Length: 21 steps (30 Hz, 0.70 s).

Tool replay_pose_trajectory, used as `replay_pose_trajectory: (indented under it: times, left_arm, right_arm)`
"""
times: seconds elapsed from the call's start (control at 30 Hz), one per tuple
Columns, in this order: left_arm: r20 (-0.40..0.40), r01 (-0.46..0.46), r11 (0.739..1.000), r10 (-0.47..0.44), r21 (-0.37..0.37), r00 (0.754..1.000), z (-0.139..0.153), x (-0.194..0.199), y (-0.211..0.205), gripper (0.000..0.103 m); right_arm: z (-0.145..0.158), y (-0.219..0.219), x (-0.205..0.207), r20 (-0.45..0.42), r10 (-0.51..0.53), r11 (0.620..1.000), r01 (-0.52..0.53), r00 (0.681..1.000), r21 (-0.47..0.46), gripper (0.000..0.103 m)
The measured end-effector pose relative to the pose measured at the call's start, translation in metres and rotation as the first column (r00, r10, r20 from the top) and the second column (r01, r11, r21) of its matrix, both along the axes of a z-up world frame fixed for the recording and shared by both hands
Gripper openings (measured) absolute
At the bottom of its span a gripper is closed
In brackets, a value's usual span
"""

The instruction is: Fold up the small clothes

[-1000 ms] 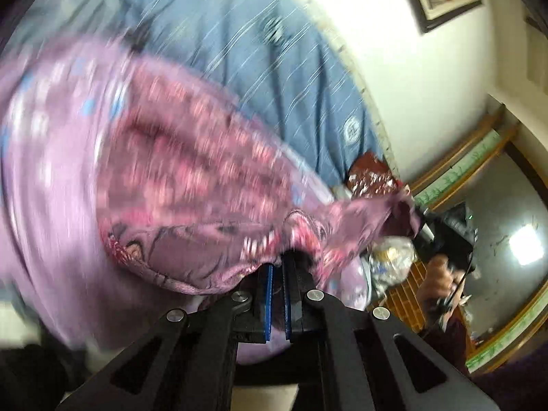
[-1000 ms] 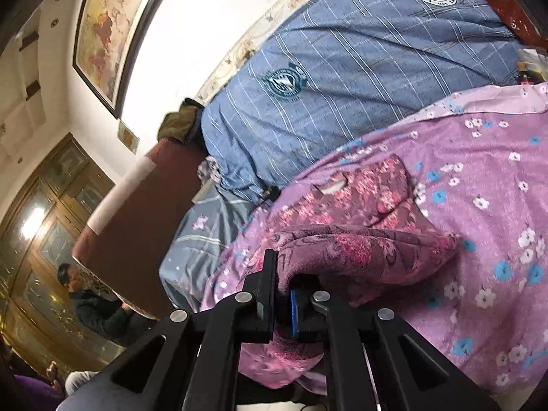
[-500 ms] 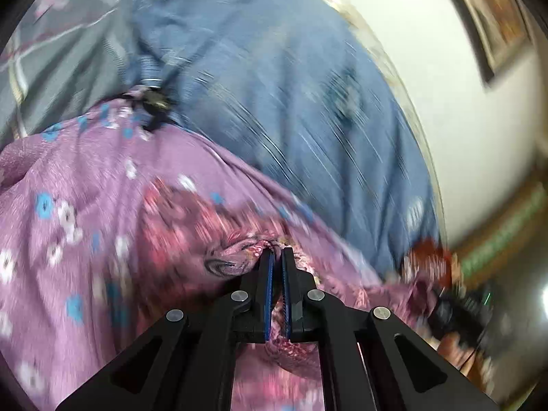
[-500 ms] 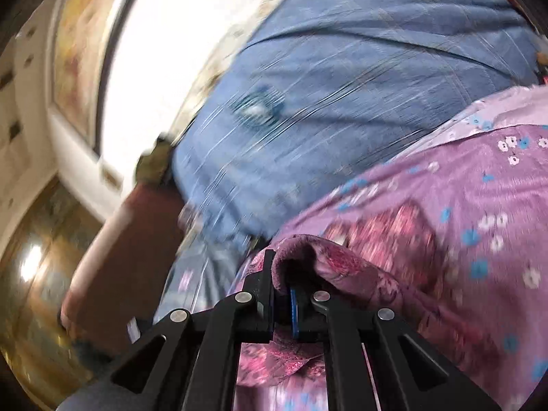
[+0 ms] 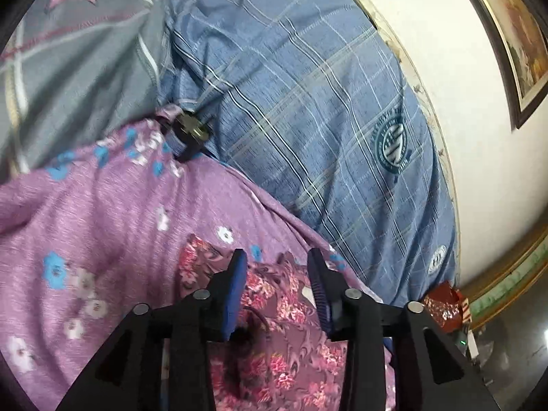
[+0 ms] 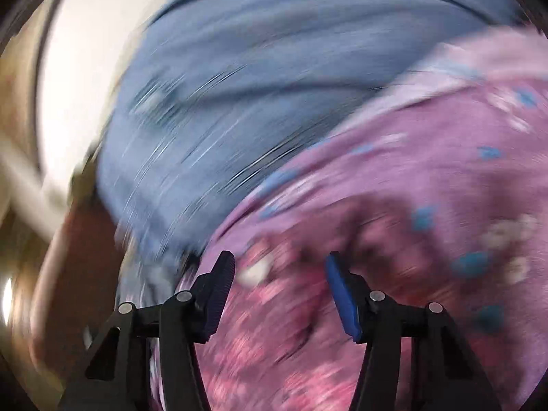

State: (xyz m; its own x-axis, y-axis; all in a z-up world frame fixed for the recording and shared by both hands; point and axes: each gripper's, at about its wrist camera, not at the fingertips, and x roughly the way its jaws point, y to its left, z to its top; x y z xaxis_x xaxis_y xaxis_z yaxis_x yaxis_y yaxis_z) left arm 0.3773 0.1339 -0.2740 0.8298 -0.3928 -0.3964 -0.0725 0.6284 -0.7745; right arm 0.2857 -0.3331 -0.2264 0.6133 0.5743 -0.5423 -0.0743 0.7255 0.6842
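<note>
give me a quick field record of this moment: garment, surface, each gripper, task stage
garment: pink patterned small cloth, lying crumpled
surface: purple floral sheet, beside a blue plaid cover
left gripper: jaws opening, cloth below and between them, pads not pressing it
right gripper: jaws opening above the same cloth, view blurred
task stage: cloth just let go on the sheet

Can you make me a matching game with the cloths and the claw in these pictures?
Things:
1. pink flowery garment
2. purple sheet with blue flowers
3. blue plaid blanket
4. left claw

Places or states:
A. lies against the white wall
B. opening, nothing pinched
C. spread under the small garment
D. lies right below the claw's fingers

Pairs: 1-D, 2-C, 3-A, 4-B
</note>
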Motion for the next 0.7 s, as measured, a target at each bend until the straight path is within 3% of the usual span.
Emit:
replay_pose_trajectory:
  times: [0.1,0.2,0.23,0.3,0.37,0.43,0.53,0.6,0.67,0.7]
  left_arm:
    - [-0.023,-0.048,0.998,0.048,-0.028,0.999,-0.004,-0.006,0.008,0.046]
    - [-0.049,-0.087,0.996,0.087,0.002,0.995,-0.004,-0.008,0.016,0.046]
    - [-0.048,-0.097,0.995,0.098,0.021,0.994,-0.003,-0.012,0.020,0.046]
    - [-0.038,-0.105,0.993,0.107,0.055,0.994,0.005,-0.019,0.024,0.046]
    - [-0.022,-0.102,0.992,0.104,0.074,0.994,0.014,-0.030,0.027,0.047]
    - [-0.007,-0.086,0.994,0.087,0.071,0.996,0.019,-0.033,0.027,0.047]
    - [0.002,-0.068,0.997,0.068,0.034,0.998,0.015,-0.026,0.026,0.047]
    - [0.003,-0.050,0.998,0.050,0.025,0.999,0.013,-0.019,0.022,0.047]
    - [0.000,-0.012,1.000,0.012,0.025,1.000,0.011,-0.010,0.014,0.048]
    - [-0.002,0.024,0.999,-0.024,0.027,1.000,0.010,-0.004,0.006,0.049]
  right_arm:
    - [0.003,0.060,-0.019,-0.006,0.268,0.961,-0.267,0.963,0.069,0.059]
    - [-0.014,0.125,-0.040,-0.050,0.457,0.884,-0.447,0.888,0.133,0.053]
    - [-0.022,0.148,-0.044,-0.085,0.507,0.860,-0.496,0.858,0.124,0.049]
    - [-0.039,0.196,-0.055,-0.169,0.570,0.817,-0.577,0.804,0.012,0.019]
    - [-0.053,0.233,-0.049,-0.232,0.579,0.792,-0.607,0.782,-0.068,0.011]
    - [-0.058,0.254,-0.026,-0.239,0.541,0.809,-0.576,0.806,-0.113,0.011]
    - [-0.042,0.271,0.020,-0.129,0.419,0.870,-0.438,0.899,-0.228,0.013]
    - [-0.023,0.262,0.051,0.000,0.319,0.937,-0.315,0.948,-0.148,0.018]
    - [-0.012,0.243,0.072,0.035,0.246,0.969,-0.245,0.969,-0.028,0.030]
    - [-0.009,0.236,0.075,0.032,0.232,0.973,-0.232,0.972,-0.008,0.030]
